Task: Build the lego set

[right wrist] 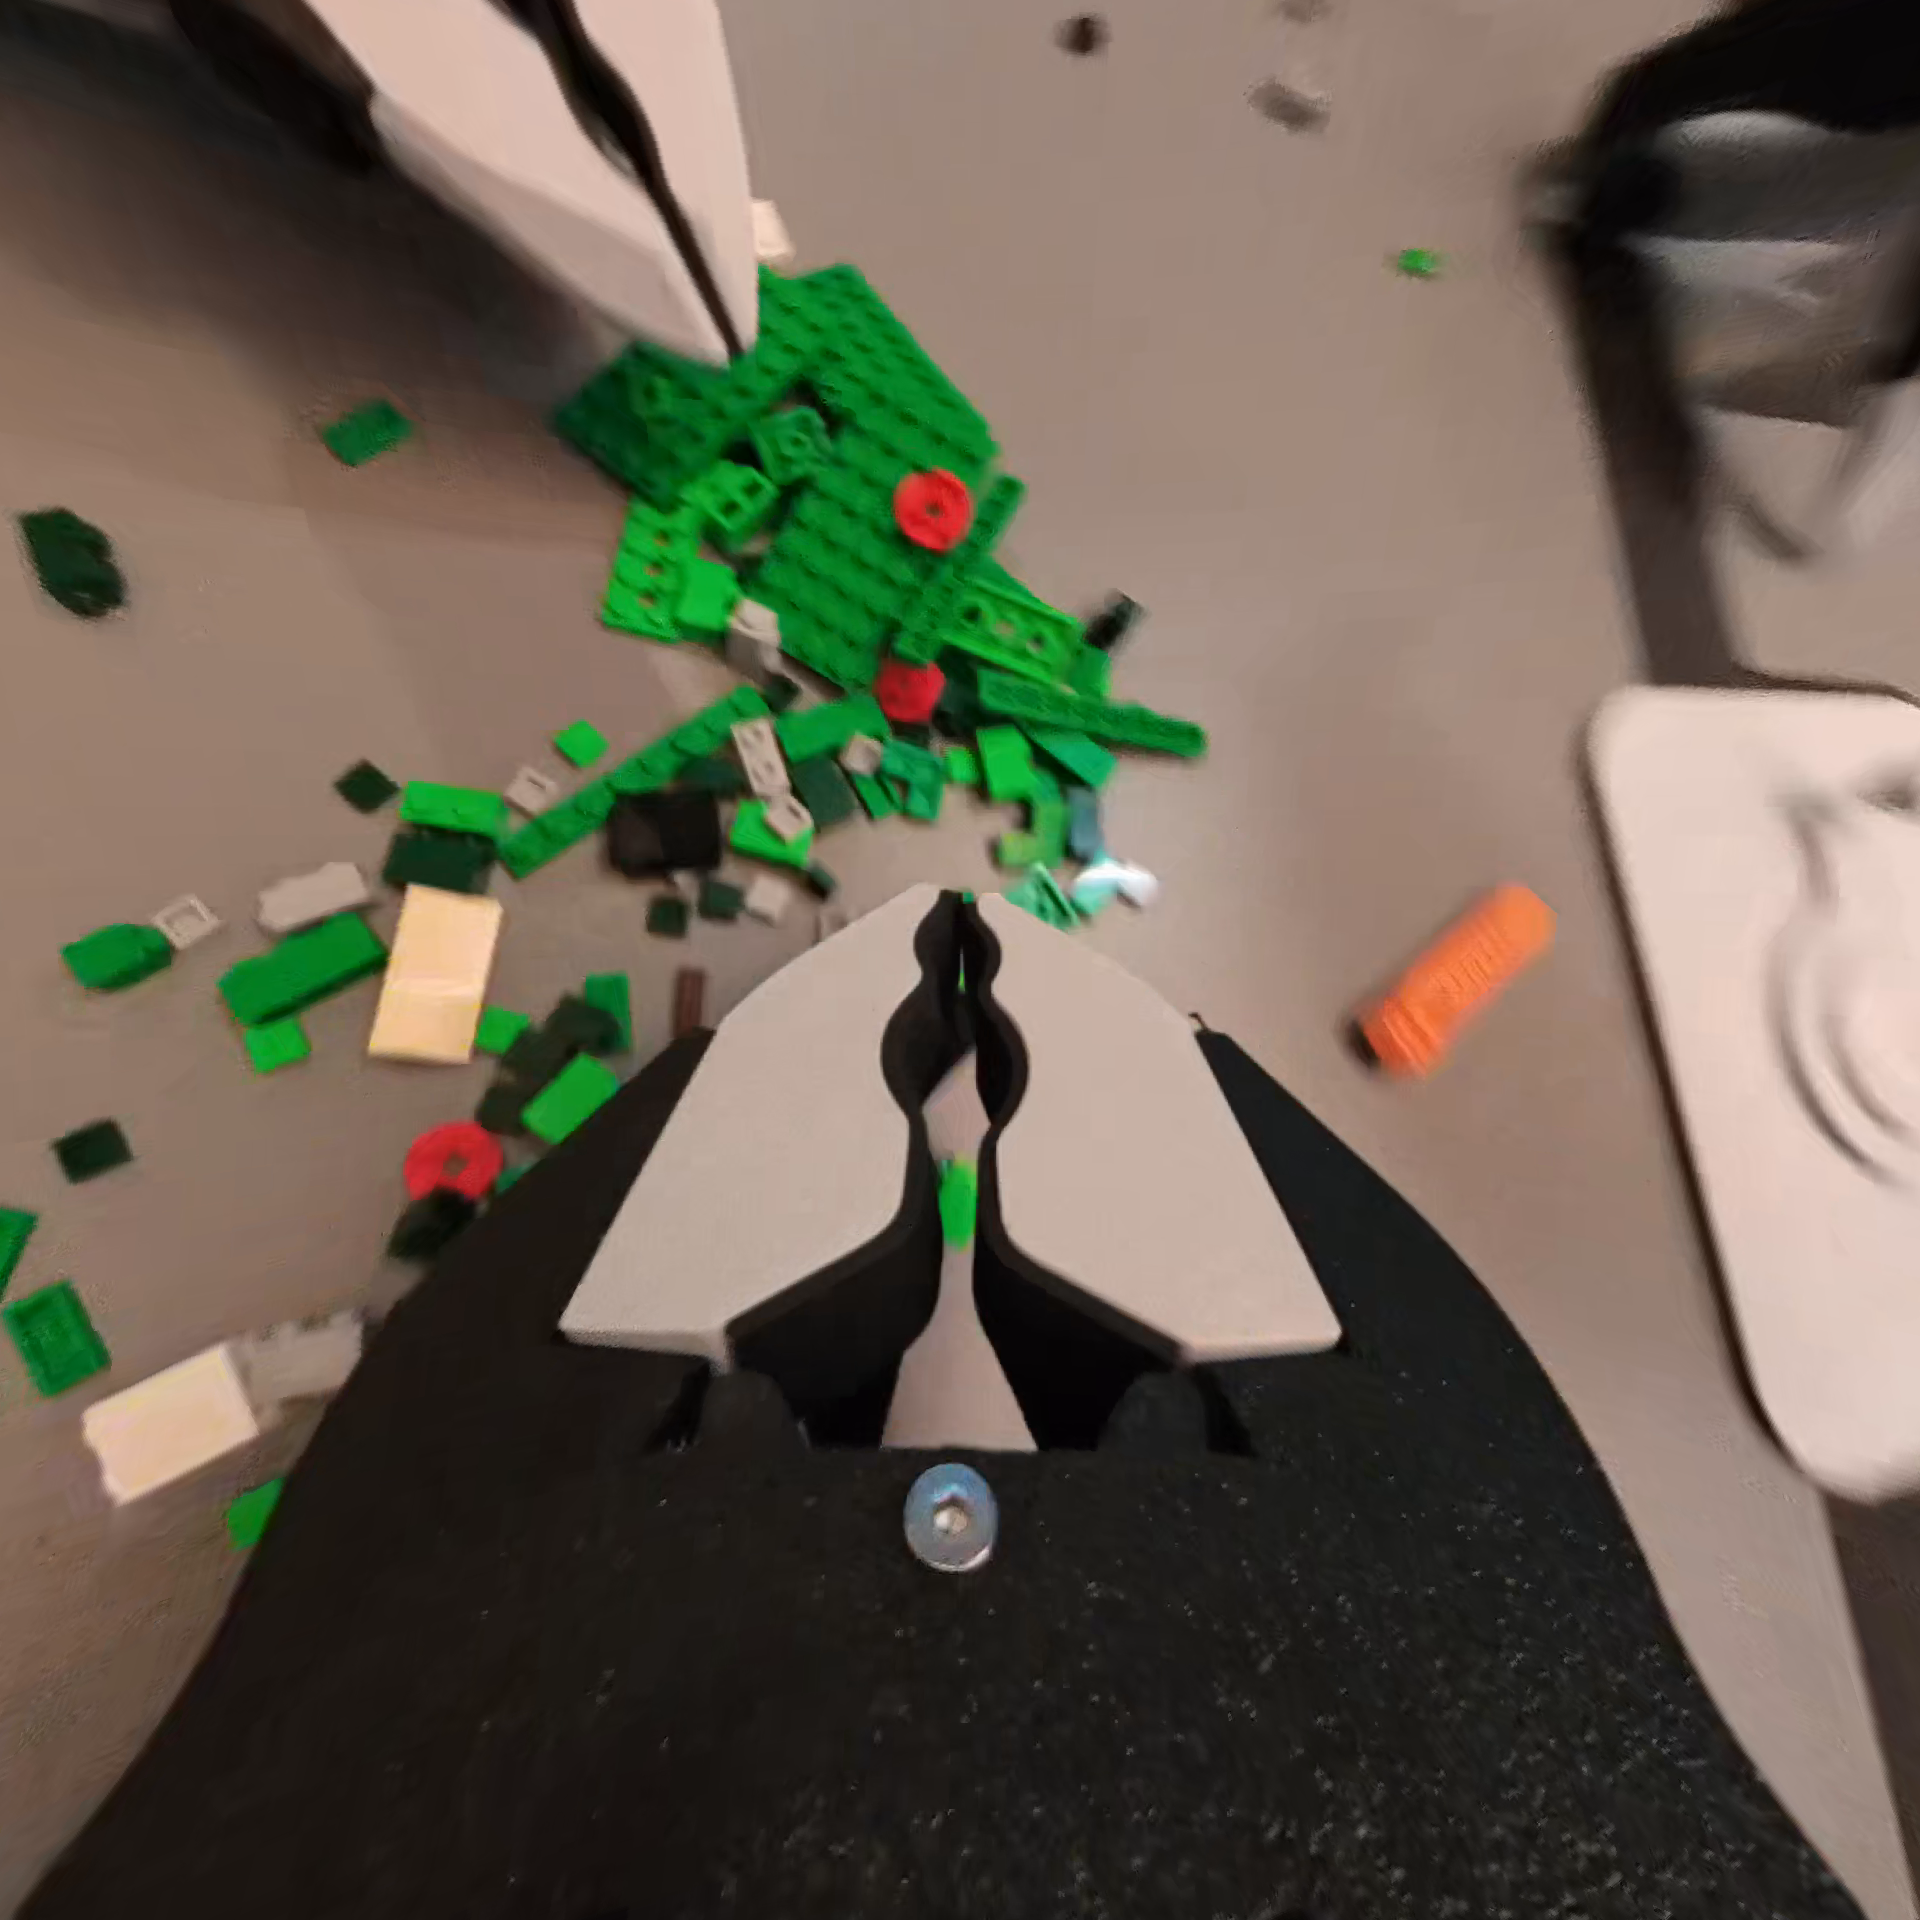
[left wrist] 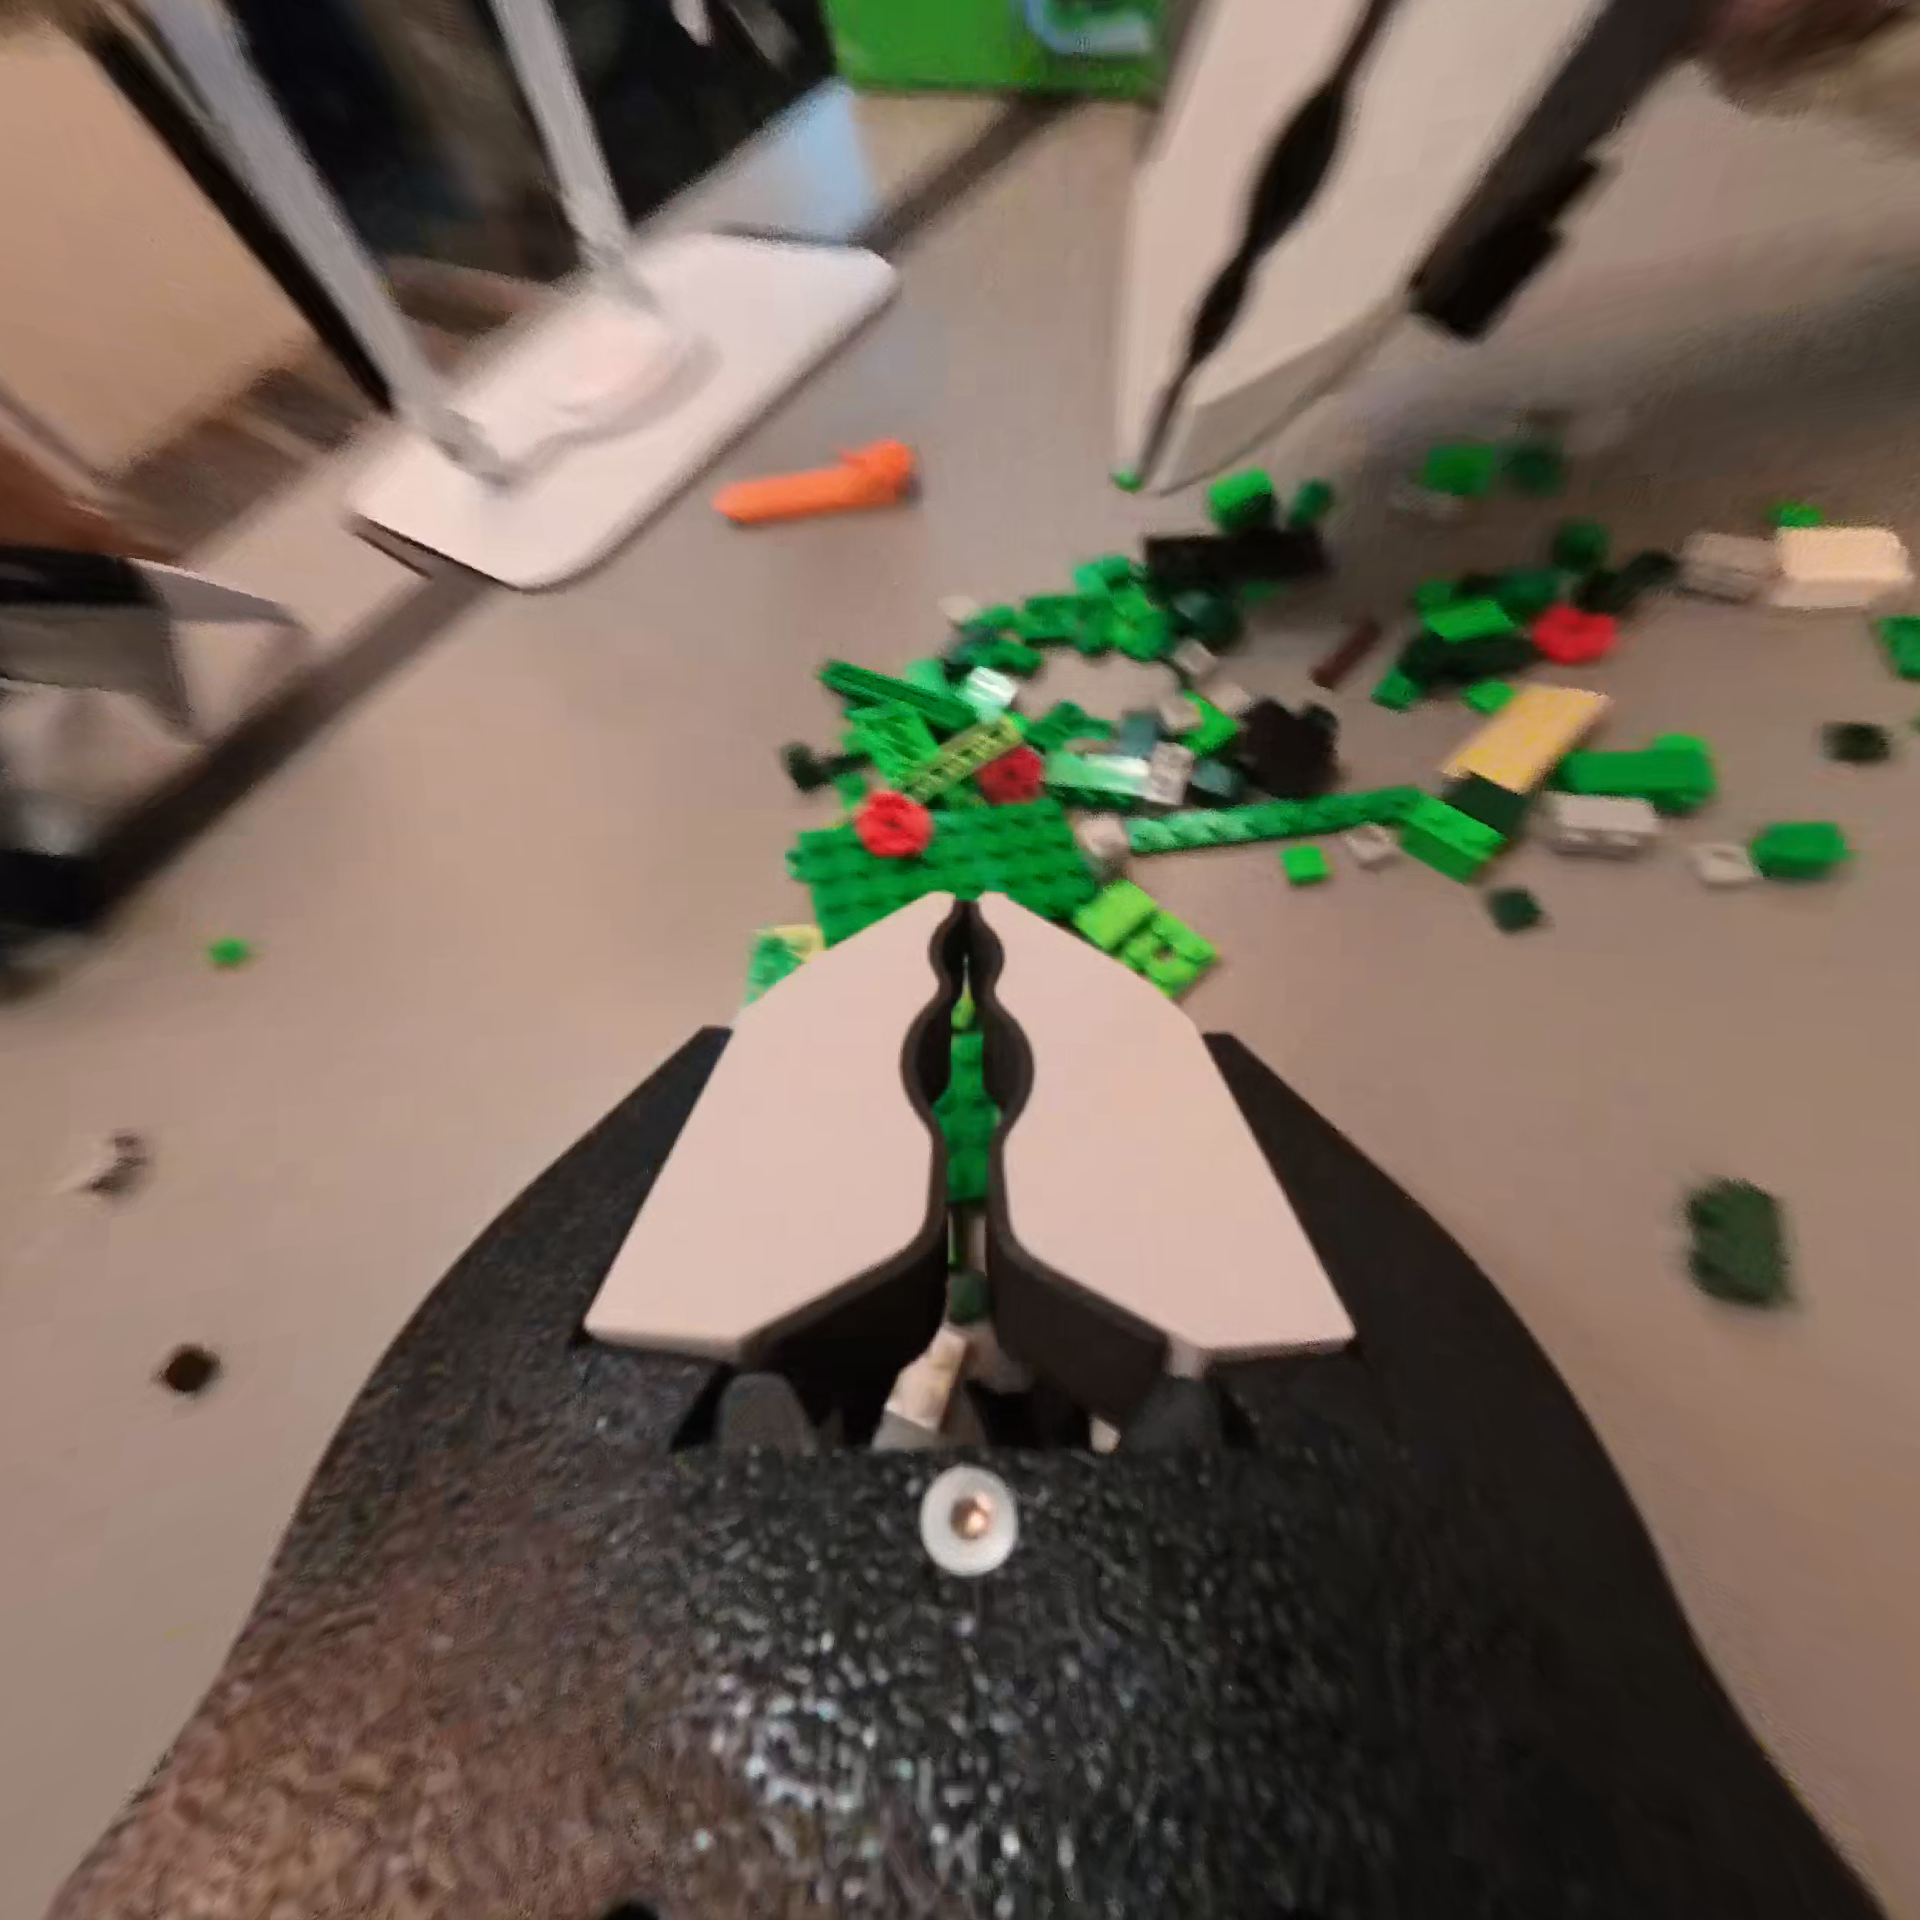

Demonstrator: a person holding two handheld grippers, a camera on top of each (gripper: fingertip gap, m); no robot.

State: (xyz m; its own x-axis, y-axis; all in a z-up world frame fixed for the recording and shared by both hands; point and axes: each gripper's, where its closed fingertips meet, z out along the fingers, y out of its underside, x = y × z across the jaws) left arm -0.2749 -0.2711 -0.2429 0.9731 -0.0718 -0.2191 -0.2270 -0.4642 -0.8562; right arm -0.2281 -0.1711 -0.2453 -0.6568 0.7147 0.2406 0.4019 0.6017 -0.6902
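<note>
Left wrist view: your left hand-held gripper clenched, tips at edge of large green plate; whether it pinches plate, cannot tell. Steady it level.

Right wrist view: your right hand-held gripper pinched shut, angled down over loose bricks on bench; small green piece shows between fingers, grasp uncertain. Align studs before pressing.

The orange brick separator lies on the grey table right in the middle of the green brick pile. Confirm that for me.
Not quite. The orange brick separator does lie on the grey table, but apart from the green brick pile, off to one side on bare tabletop near the white stand base. The right wrist view shows this.
</note>
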